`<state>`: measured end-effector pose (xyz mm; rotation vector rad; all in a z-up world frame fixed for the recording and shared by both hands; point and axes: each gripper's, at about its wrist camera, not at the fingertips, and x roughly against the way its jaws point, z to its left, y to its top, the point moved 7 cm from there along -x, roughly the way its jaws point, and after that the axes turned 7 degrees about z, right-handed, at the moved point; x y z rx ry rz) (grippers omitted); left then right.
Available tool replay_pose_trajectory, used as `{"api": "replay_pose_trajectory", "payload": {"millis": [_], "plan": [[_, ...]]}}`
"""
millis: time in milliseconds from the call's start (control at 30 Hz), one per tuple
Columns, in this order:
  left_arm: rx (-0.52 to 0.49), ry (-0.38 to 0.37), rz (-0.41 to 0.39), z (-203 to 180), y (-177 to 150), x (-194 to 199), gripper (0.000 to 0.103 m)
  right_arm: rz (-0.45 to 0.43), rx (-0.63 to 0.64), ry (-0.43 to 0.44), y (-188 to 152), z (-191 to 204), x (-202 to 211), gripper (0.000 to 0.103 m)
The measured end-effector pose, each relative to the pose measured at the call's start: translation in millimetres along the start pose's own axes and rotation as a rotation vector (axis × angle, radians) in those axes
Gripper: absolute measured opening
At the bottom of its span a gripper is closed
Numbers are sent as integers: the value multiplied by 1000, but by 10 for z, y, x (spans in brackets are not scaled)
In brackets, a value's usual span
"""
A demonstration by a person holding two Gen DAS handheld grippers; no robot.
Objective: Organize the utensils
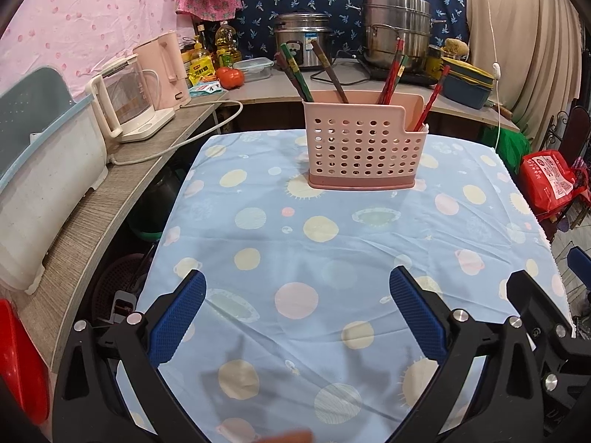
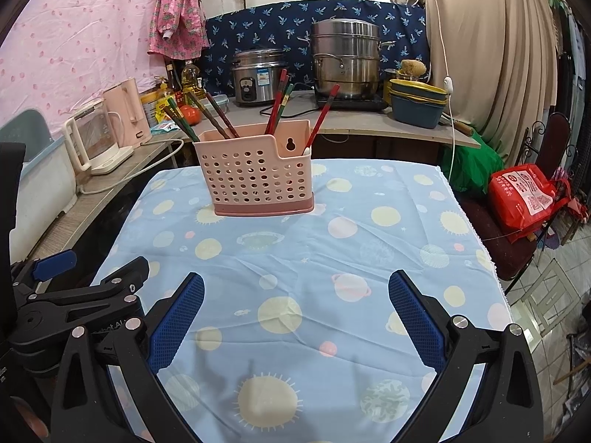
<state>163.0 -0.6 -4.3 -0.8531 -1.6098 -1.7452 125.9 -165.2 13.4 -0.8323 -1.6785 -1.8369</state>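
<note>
A pink perforated utensil holder (image 1: pixel 364 144) stands upright at the far side of the table on the blue planet-print cloth (image 1: pixel 332 258); it also shows in the right wrist view (image 2: pixel 255 177). Several red, green and brown chopsticks (image 1: pixel 391 74) stand in it, leaning outward (image 2: pixel 279 99). My left gripper (image 1: pixel 297 313) is open and empty, low over the near part of the cloth. My right gripper (image 2: pixel 295 313) is open and empty too, beside the left one, well short of the holder.
A side counter on the left holds a glass kettle (image 1: pixel 125 107), a pink kettle (image 1: pixel 166 70) and a white bin (image 1: pixel 40 184). The back counter holds a rice cooker (image 2: pixel 256 75), a steel steamer pot (image 2: pixel 345 59), oil bottles and a tomato. A red bag (image 2: pixel 524 195) sits on a chair to the right.
</note>
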Motion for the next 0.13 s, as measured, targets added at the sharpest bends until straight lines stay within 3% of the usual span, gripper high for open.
{"api": "replay_pose_trajectory", "payload": {"millis": [133], "plan": [[-3, -9, -2, 8, 0, 6, 95, -12, -1, -6, 6, -6, 24, 96]]}}
